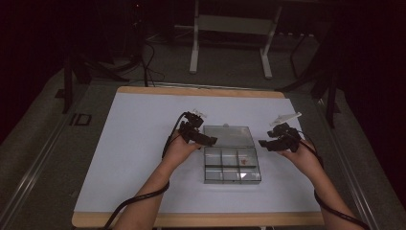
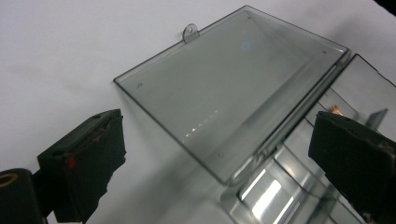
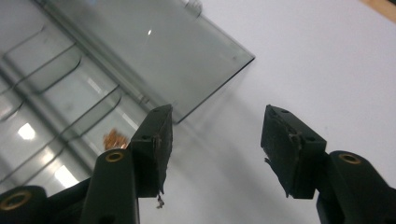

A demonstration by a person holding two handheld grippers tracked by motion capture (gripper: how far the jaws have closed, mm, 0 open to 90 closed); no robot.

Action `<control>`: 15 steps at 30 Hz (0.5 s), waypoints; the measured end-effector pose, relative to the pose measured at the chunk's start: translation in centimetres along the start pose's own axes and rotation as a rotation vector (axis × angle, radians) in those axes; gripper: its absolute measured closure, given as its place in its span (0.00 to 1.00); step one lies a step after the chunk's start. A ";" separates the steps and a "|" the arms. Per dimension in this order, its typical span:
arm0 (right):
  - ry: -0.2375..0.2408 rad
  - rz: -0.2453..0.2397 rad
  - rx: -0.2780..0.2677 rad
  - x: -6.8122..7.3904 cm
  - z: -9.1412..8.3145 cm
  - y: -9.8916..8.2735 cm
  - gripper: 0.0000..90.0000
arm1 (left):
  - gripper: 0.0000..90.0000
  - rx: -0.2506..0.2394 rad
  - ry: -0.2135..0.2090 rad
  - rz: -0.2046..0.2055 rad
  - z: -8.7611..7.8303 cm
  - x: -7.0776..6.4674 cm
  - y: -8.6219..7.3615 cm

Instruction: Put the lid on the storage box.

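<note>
A white table (image 1: 143,143) carries a clear box (image 1: 232,165) at its centre, lid (image 1: 228,136) swung fully open and lying flat at the 12 o'clock side of the tray; the box and lid together run long from 12 to 6 o'clock, while the tray itself is divided into compartments in two rows. The left gripper (image 1: 208,140) hovers at the lid's 9 o'clock edge, near the hinge, jaws well apart with nothing between them; in the left gripper view the lid (image 2: 233,88) lies between and beyond the jaws, the tray toward 4 o'clock. The right gripper (image 1: 265,143) stands just off the tray's 3 o'clock side, jaws apart and empty. The left gripper is judged nearer the box. Small copper-coloured bits (image 3: 114,138) lie in one compartment, at 9 o'clock of the right gripper's jaws. No brand, label or writing can be read.
</note>
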State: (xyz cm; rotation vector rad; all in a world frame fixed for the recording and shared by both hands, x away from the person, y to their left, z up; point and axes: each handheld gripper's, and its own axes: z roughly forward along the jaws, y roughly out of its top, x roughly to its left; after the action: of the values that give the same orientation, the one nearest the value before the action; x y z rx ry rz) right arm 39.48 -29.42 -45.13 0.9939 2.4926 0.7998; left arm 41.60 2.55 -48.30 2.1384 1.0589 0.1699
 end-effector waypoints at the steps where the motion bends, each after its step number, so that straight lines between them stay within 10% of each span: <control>1: -0.004 0.012 -0.003 -0.1 0.1 0.1 0.48 | 0.05 0.004 0.004 -0.007 0.3 -0.1 0.2; 15: -0.052 0.021 -0.013 -0.4 1.4 0.3 0.49 | 0.18 0.049 -0.005 -0.140 2.6 1.1 0.7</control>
State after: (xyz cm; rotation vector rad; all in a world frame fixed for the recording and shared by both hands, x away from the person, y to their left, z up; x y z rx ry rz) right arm 40.63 -29.02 -45.96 1.0253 2.4344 0.7852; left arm 43.86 1.60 -49.91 2.0974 1.2162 0.0732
